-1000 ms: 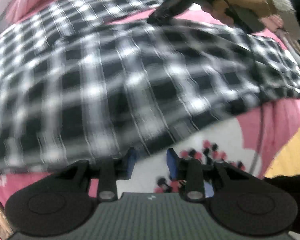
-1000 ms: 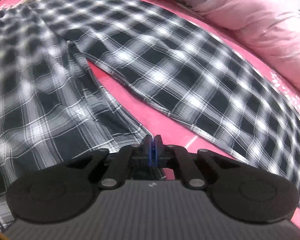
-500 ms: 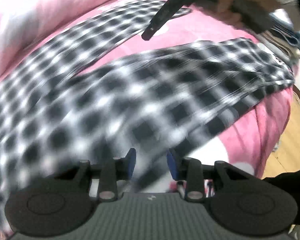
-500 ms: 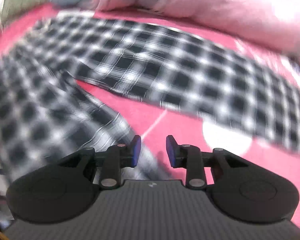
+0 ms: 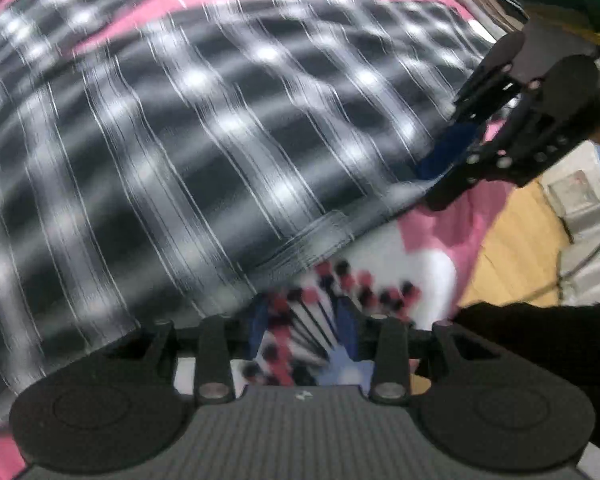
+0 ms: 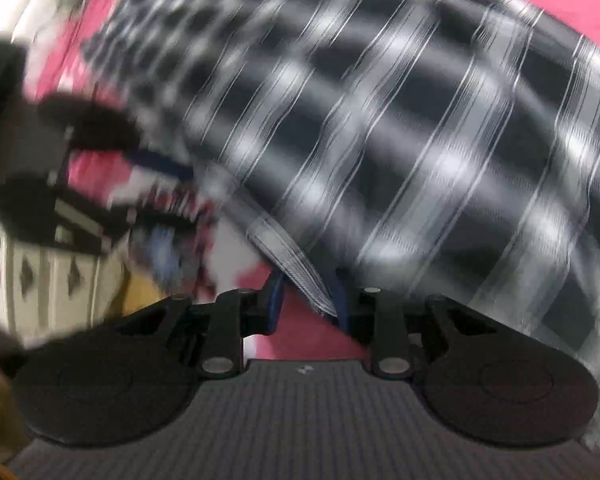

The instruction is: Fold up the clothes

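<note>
Left wrist view shows the left tongs [image 5: 304, 330] spread, with only the printed bed sheet [image 5: 428, 276] between their tips; the hem of the checked trousers [image 5: 204, 152] lies just ahead of them, spread across the bed. The right tongs [image 5: 440, 168] show up and to the right, at the garment's edge. From the right wrist view, the right tongs [image 6: 306, 306] are parted with the stitched hem [image 6: 296, 268] running between the tips, not visibly clamped. Both views are blurred, so contact is hard to judge. My worry: a bite too close to the edge could slip off, or the lower tip could catch the sheet along with the cloth.
</note>
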A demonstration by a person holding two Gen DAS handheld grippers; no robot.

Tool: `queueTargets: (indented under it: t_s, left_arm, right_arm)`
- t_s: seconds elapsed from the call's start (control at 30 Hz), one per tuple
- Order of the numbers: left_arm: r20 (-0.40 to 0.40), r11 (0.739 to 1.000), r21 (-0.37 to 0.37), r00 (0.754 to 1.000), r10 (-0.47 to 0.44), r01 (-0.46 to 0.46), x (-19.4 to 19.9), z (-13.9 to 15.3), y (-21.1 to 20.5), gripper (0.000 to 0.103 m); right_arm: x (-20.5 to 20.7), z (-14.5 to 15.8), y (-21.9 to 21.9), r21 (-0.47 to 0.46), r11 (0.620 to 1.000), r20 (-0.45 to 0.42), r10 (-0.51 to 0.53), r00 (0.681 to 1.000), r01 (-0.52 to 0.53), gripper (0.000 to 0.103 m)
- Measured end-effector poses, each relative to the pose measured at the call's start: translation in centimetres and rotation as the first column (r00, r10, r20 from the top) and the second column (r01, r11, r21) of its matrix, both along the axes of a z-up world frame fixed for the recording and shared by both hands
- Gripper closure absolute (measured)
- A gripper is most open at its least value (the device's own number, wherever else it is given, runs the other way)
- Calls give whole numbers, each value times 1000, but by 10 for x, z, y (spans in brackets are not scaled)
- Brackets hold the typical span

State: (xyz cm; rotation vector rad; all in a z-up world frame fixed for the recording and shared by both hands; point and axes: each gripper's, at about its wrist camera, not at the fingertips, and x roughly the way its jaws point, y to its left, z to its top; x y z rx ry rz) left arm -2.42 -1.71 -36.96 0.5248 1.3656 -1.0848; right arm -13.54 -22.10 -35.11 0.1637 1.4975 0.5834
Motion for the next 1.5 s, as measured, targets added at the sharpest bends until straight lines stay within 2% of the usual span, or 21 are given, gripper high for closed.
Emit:
queueTargets:
  t_s: [0.07,0.13,0.27,0.37,0.43,0.53,0.6,0.8,0.87,0.97,1.07,1.13,1.2,1.27,1.33,1.43,1.5]
  left_arm:
    - [-11,1000,15,1000,-9,9,-4,3,6,65]
    - [-9,1000,19,1000,-2,2,-5,12,14,65]
    - [92,994,-42,990,104,-100,9,36,31,65]
    - [192,967,-114,950,248,-229,30,44,41,64]
    - [228,944,-131,917,326,-303,44,37,45,62]
    - [231,927,-2,902,365,-375,54,8,52,63]
    - [224,923,38,903,366,-383,44,4,64,65]
    - [176,902,133,906,385,-410,17,-6,98,63]
    - [161,892,111,894,419,-438,13,-4,110,63]
    - [167,872,72,868,468,-484,14,6,128,64]
    - [194,851,-35,832,520,-523,26,27,148,64]
    - [216,830,-107,802,556,-547,38,38,159,62]
    - [263,808,-110,767,586,-579,53,34,164,57]
    - [301,789,-14,750,589,-615,65,17,171,58]
    - [292,770,90,756,586,-631,79,-4,176,62]
    - [288,795,85,778,558,-601,78,3,185,60]
    - [301,809,87,789,535,-582,74,9,183,60]
  right_arm:
    - [-2,6,8,-3,999,-10,42,999,-42,77]
    - [12,15,19,10,999,52,52,997,-53,77]
    - [38,23,34,95,995,170,-4,985,-12,77]
    - [53,4,50,116,993,158,-2,987,-17,77]
    - [39,-10,60,116,991,89,54,995,-64,77]
    - [12,-17,78,53,972,38,228,973,-230,77]
    - [9,-11,84,31,956,34,292,956,-293,77]
    - [60,8,116,89,966,153,227,962,-242,77]
    - [75,12,130,110,966,193,212,958,-235,78]
    - [81,2,168,132,948,225,255,941,-288,78]
    - [68,-17,177,116,934,145,321,936,-338,79]
    - [51,-25,184,88,910,96,397,913,-405,79]
    - [43,-22,190,65,890,88,445,891,-451,79]
    - [47,-15,193,48,901,104,424,900,-430,79]
    - [56,-6,186,28,940,162,330,930,-339,79]
    - [69,8,176,9,981,252,186,950,-194,77]
    - [65,2,164,-33,995,259,103,960,-98,77]
